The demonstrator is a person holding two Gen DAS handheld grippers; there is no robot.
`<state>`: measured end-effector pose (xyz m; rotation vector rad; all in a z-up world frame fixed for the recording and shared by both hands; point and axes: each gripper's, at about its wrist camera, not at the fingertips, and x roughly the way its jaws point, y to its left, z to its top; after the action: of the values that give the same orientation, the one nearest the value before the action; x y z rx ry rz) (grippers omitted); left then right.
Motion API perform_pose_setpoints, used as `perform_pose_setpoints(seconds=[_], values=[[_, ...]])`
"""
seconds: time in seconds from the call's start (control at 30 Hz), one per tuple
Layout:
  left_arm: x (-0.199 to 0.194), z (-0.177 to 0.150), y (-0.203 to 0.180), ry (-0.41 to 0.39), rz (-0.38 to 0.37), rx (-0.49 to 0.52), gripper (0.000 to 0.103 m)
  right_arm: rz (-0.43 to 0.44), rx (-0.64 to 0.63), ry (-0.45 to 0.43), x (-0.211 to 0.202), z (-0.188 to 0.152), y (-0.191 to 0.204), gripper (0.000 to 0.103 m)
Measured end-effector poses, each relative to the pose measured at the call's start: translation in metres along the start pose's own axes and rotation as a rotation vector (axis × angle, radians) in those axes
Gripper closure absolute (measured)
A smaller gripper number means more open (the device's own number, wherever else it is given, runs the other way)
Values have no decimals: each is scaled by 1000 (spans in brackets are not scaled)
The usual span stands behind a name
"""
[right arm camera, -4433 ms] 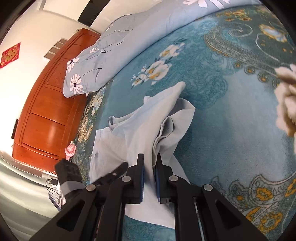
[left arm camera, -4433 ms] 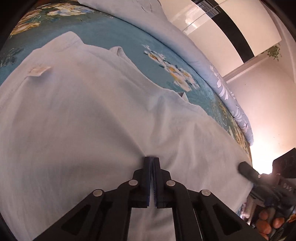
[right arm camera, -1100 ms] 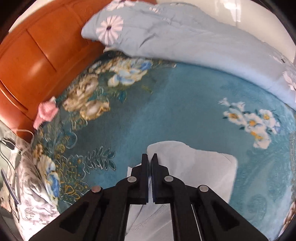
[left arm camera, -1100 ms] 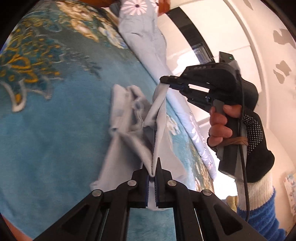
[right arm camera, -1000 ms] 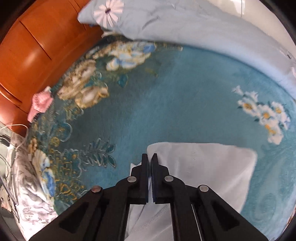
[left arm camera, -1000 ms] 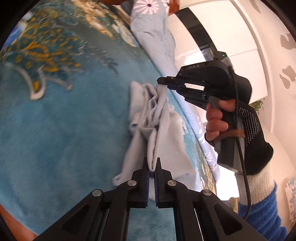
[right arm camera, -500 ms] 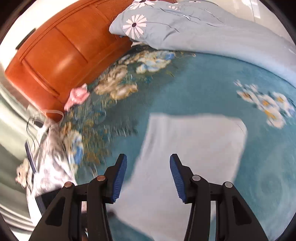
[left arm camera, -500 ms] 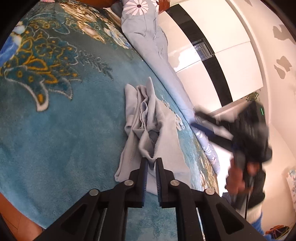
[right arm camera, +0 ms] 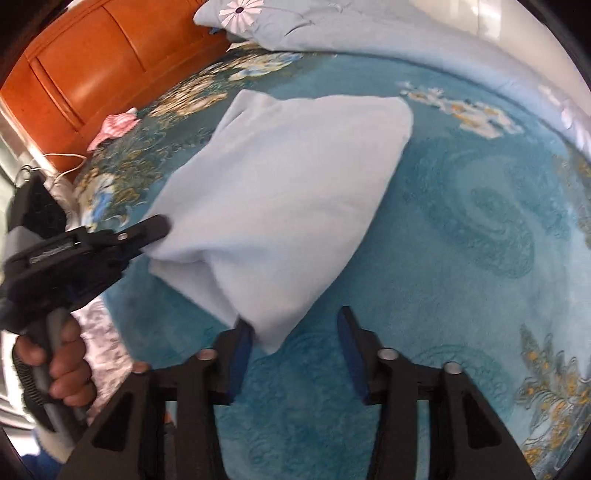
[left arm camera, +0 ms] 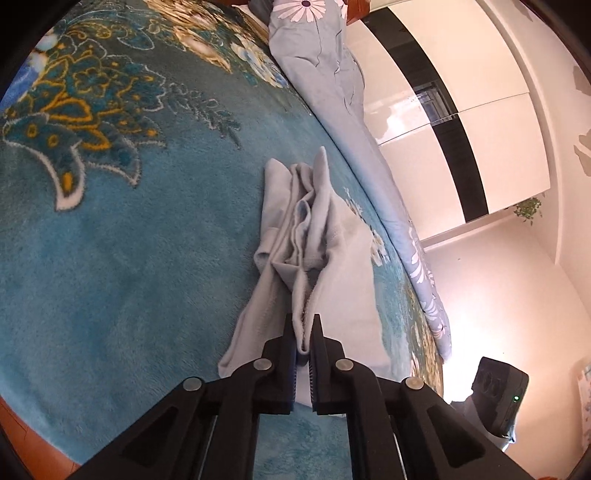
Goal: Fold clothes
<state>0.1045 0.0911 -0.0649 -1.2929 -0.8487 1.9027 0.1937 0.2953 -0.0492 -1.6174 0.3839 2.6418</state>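
A pale blue garment (left arm camera: 314,240) lies bunched in folds on the teal flowered blanket (left arm camera: 110,258). My left gripper (left arm camera: 303,332) is shut on the garment's near folded edge. From the right wrist view the garment (right arm camera: 288,184) looks like a smooth folded panel, with the left gripper (right arm camera: 155,230) pinching its left corner. My right gripper (right arm camera: 295,332) hangs over the near corner; its jaws are closing. The corner tip sits between them beside the left pad, and neither pad presses it. The right gripper's body (left arm camera: 498,398) shows at the lower right of the left wrist view.
A light blue daisy-print quilt (right arm camera: 369,29) is heaped along the far side of the bed. An orange wooden headboard (right arm camera: 92,55) stands at the left, with a pink cloth (right arm camera: 114,125) near it. A hand (right arm camera: 62,373) holds the left gripper's handle. White wardrobe doors (left arm camera: 461,110) stand beyond.
My right gripper let go of the raised garment corner, opened, and swung across to the near corner. The lifted fabric dropped onto the blanket. My left gripper stayed on the fold.
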Motion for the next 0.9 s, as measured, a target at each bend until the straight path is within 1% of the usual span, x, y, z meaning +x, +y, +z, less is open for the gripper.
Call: perform_pose_setpoints(seconds=[0.03, 0.07, 0.13, 0.2, 0.27, 0.33, 0.43, 0.47, 0.53, 0.57, 0.6, 0.63, 0.67, 0.7, 0.73, 0.77, 0.8, 0.9], values=[[-2, -1, -2, -2, -1, 7, 98, 34, 22, -10, -3, 0, -3, 96], [-5, -3, -4, -3, -1, 19, 98, 45, 43, -30, -7, -2, -6, 96], [-10, -6, -8, -5, -1, 41, 98, 28, 37, -84, -21, -6, -8, 96], [-6, -12, -4, 13, 34, 58, 98, 32, 24, -95, -28, -11, -11, 97], [0, -19, 6, 35, 68, 43, 98, 30, 16, -62, -22, -19, -13, 97], [-1, -25, 15, 49, 79, 24, 98, 31, 25, -23, -8, -22, -14, 97], [-1, -26, 19, 56, 66, 25, 98, 50, 47, -11, 1, -22, -15, 97], [-2, -25, 17, 60, 59, 36, 95, 56, 51, -11, 0, -22, -16, 97], [-5, -24, 14, 58, 35, 58, 93, 64, 44, -14, -1, -21, -16, 96], [-8, -23, 13, 56, 21, 66, 85, 71, 48, -21, -2, -22, -17, 96], [-11, -23, 12, 52, 9, 72, 67, 78, 53, -29, -4, -23, -18, 95], [-16, -23, 13, 46, -6, 79, 59, 96, 61, -31, -5, -24, -20, 95], [-23, -23, 13, 36, -24, 89, 52, 112, 72, -31, -6, -25, -22, 93], [-29, -22, 13, 23, -33, 99, 48, 135, 82, -30, -8, -27, -25, 84], [-35, -21, 12, 7, -34, 108, 46, 164, 96, -29, -11, -30, -29, 69], [-38, -18, 12, -9, -33, 117, 41, 203, 114, -35, -15, -33, -34, 60], [-42, -15, 11, -25, -31, 121, 38, 241, 135, -45, -19, -37, -38, 51], [-50, -9, 12, -53, -36, 103, 38, 349, 247, -65, -22, -40, -57, 49]])
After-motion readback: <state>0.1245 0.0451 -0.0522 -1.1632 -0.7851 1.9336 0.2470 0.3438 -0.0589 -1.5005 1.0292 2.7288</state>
